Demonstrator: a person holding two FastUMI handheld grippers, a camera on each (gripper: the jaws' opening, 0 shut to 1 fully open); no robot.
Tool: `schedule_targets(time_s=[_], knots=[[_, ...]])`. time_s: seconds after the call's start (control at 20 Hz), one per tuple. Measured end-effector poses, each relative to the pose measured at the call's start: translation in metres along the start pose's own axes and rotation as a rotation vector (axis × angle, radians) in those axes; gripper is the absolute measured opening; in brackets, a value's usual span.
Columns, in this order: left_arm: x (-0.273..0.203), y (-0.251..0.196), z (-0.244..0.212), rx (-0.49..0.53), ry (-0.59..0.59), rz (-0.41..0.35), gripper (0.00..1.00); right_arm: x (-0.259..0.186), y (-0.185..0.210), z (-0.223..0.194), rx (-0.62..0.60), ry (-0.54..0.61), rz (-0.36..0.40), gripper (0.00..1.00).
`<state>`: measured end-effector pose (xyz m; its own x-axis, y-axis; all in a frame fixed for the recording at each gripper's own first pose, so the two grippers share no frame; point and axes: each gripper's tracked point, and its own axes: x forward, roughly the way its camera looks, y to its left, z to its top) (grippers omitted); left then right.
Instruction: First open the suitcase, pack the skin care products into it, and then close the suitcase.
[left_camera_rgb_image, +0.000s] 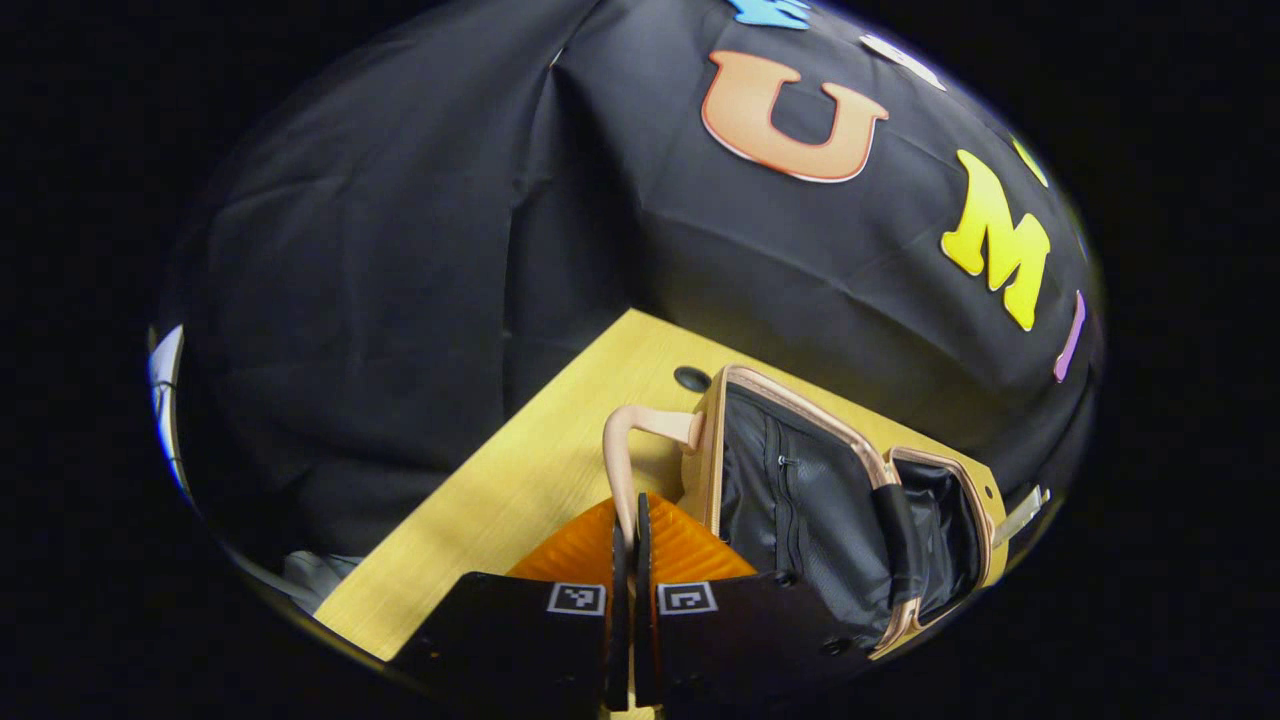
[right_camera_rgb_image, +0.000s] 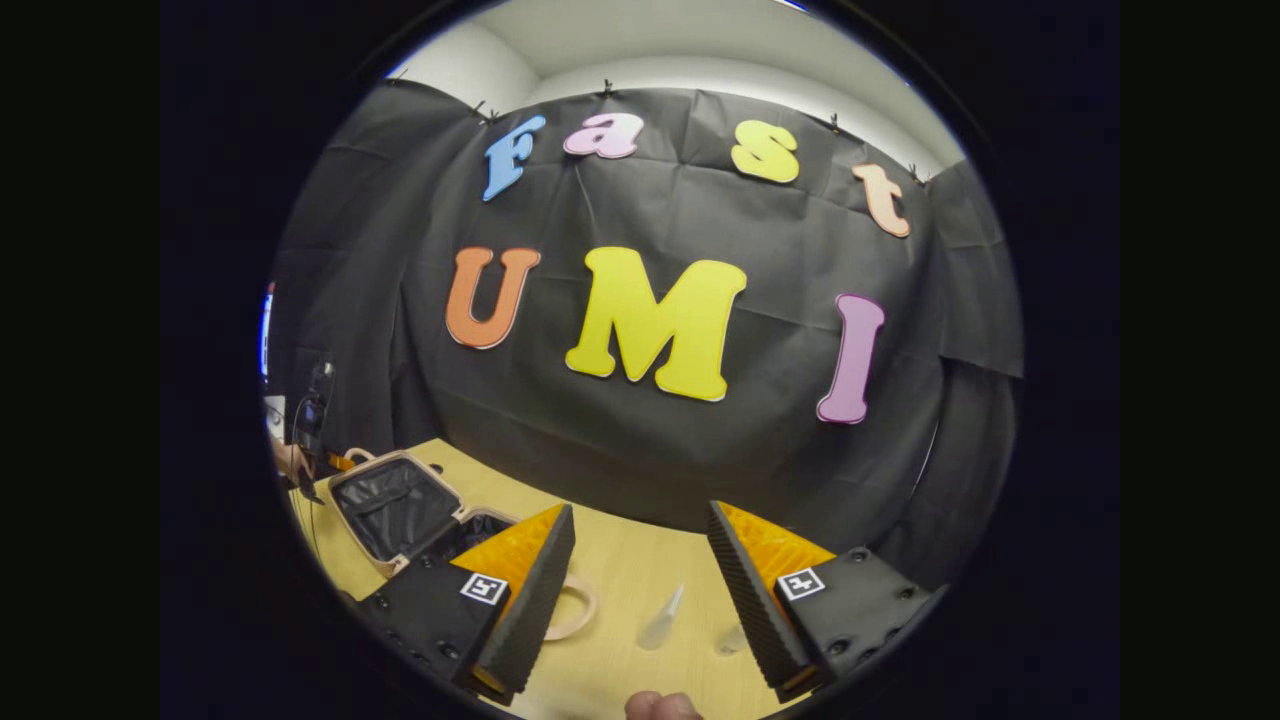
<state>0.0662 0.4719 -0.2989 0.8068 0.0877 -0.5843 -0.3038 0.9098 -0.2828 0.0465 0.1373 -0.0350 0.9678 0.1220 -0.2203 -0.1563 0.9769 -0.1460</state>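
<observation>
Left gripper (left_camera_rgb_image: 628, 520) fingers pinch the suitcase handle (left_camera_rgb_image: 622, 455), lid open; right gripper (right_camera_rgb_image: 640, 575) (fingers wide) must next descend on the clear bottle (right_camera_rgb_image: 662, 618) between them.

right gripper (right_camera_rgb_image: 640, 575) open above table (right_camera_rgb_image: 620, 560) | clear bottle (right_camera_rgb_image: 662, 618) between fingers | suitcase (right_camera_rgb_image: 400, 510) open, far left
</observation>
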Motion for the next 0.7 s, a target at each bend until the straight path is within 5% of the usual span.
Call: schedule_targets(time_s=[0.25,0.3,0.35,0.4,0.55,0.7], knots=[[0.010,0.008,-0.017,0.026,0.055,0.019,0.18,0.006,-0.002,-0.007,0.021,0.032,-0.005,0.77],[0.007,0.016,-0.014,0.054,0.056,0.051,0.08,0.005,-0.001,-0.008,0.025,0.035,-0.001,0.79],[0.003,0.018,-0.014,0.072,0.054,0.064,0.35,0.003,0.000,-0.008,0.025,0.034,0.004,0.79],[-0.004,0.015,-0.006,0.084,0.023,0.061,0.39,0.000,0.000,-0.006,0.027,0.027,0.010,0.80],[-0.035,-0.013,0.028,0.118,-0.087,0.062,1.00,-0.002,-0.008,-0.008,0.052,0.009,0.020,0.79],[-0.073,-0.056,0.043,0.178,-0.162,0.082,0.98,-0.006,-0.024,-0.008,0.099,-0.005,0.014,0.79]])
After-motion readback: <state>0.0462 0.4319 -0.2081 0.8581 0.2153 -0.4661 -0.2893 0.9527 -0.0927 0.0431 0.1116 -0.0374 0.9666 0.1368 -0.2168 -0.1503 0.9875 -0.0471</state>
